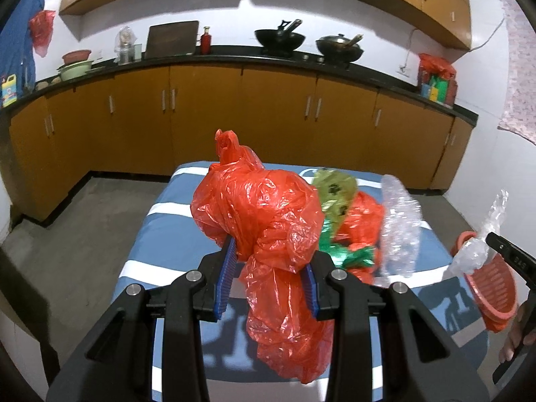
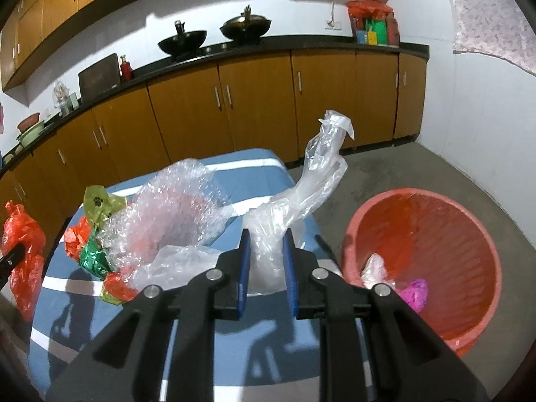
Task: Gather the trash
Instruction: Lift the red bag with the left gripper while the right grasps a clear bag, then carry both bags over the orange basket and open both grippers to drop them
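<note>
My left gripper (image 1: pixel 268 268) is shut on a crumpled red plastic bag (image 1: pixel 264 214), held above the blue-and-white striped table (image 1: pixel 157 231); the same bag (image 2: pixel 23 251) shows at the left edge of the right wrist view. My right gripper (image 2: pixel 266 261) is shut on a clear plastic bag (image 2: pixel 301 201) that stands up between its blue pads; that bag (image 1: pixel 482 244) appears at the right in the left wrist view. Left on the table are bubble wrap (image 2: pixel 177 207), an olive paw-print bag (image 2: pixel 100 202), green wrapping (image 2: pixel 93 258) and red plastic scraps (image 2: pixel 75 238).
A red plastic bin (image 2: pixel 469 234) stands on the concrete floor right of the table, holding a clear wrapper and something pink (image 2: pixel 415 293). Brown kitchen cabinets (image 1: pixel 234 117) with a black counter and two woks (image 1: pixel 279 38) run along the far wall.
</note>
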